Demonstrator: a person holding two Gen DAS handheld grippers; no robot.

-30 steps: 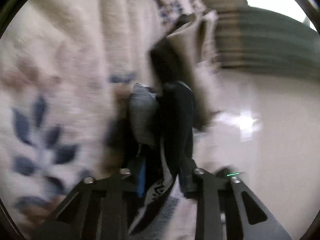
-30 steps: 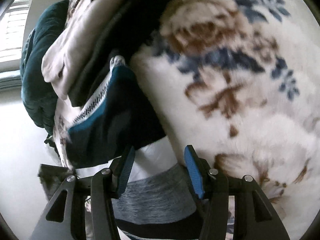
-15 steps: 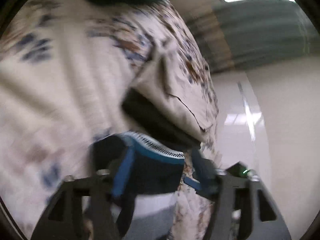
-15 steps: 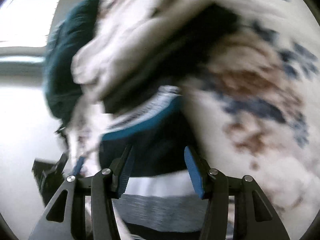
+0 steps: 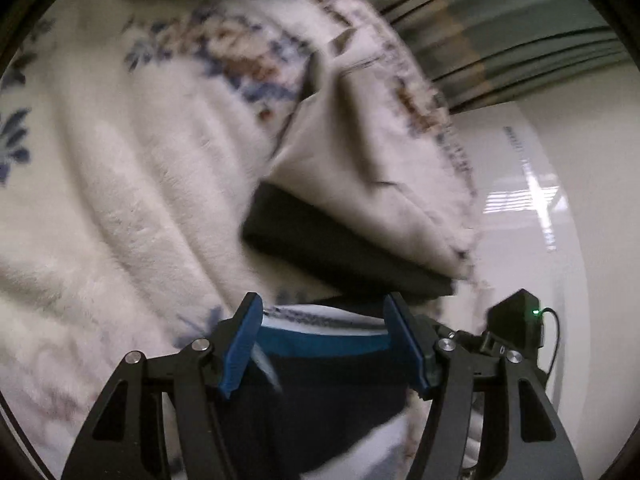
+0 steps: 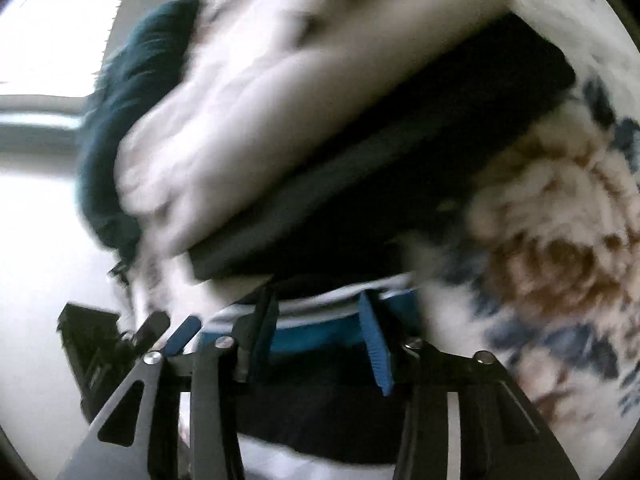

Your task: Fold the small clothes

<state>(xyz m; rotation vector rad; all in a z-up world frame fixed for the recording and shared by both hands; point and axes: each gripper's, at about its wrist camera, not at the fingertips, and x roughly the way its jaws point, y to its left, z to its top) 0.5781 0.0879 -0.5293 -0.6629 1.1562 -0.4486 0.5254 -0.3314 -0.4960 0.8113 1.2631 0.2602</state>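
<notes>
Lying on floral blanket (image 5: 120, 184), dark navy garment (image 5: 320, 396), teal band, white patterned edge.

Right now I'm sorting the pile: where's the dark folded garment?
In the left wrist view the dark folded garment lies on the floral blanket, right of centre, under a beige folded cloth, just beyond the blue-banded garment.

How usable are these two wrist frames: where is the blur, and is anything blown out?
Left wrist view: the floral blanket is smeared, worst toward the curtain; the left gripper stays sharp; window glare streaks the glossy floor. Right wrist view: heavier motion blur over the stacked clothes; the window is blown out; fisheye bending at the rims of both.
</notes>
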